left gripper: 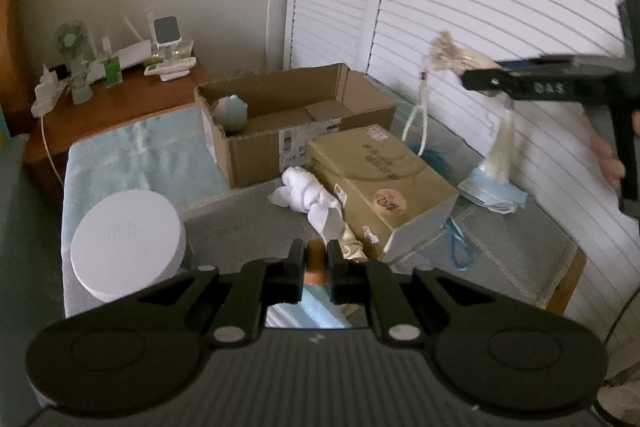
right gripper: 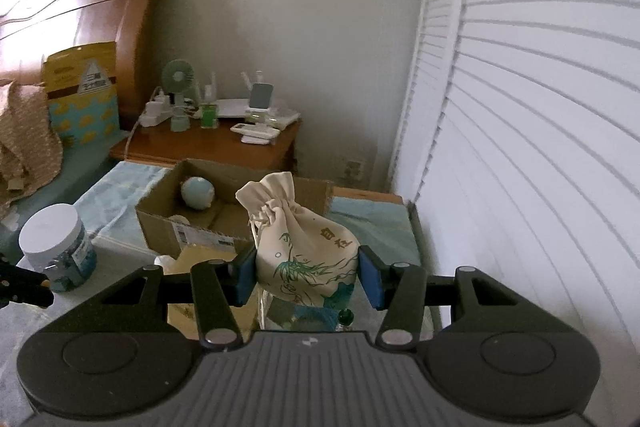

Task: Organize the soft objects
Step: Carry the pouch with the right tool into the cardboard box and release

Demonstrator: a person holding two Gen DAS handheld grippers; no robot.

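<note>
the right gripper [right gripper: 307, 273] has its blue-padded jaws clamped on a cream drawstring pouch [right gripper: 302, 247], one pad against each flank of the pouch's fat lower body. the pouch stands roughly upright between the jaws, its long axis running up and down with a slight lean: the gathered neck points up and to the left of the jaws, the printed belly sits level with the pads, and a green bead and tassel hang below them. in the left wrist view the same pouch [left gripper: 450, 57] shows off to the right, held in the air, cords dangling beneath it.

ahead of the right jaws and a little left sits an open cardboard box [right gripper: 160, 223] with a pale blue plush ball [right gripper: 198, 191] in its far corner. a white-lidded jar [right gripper: 56, 241] stands well to the left.

the left gripper [left gripper: 315, 259] has its jaws drawn nearly together around something small and brownish; what it is cannot be told. just beyond these jaws lies a bundle of white socks [left gripper: 310, 199], its long axis slanting from far left to near right, touching a closed tan box [left gripper: 380, 183] to the right. a stack of blue face masks [left gripper: 494, 193] lies far right on the grey worktop [left gripper: 248, 227].
</note>
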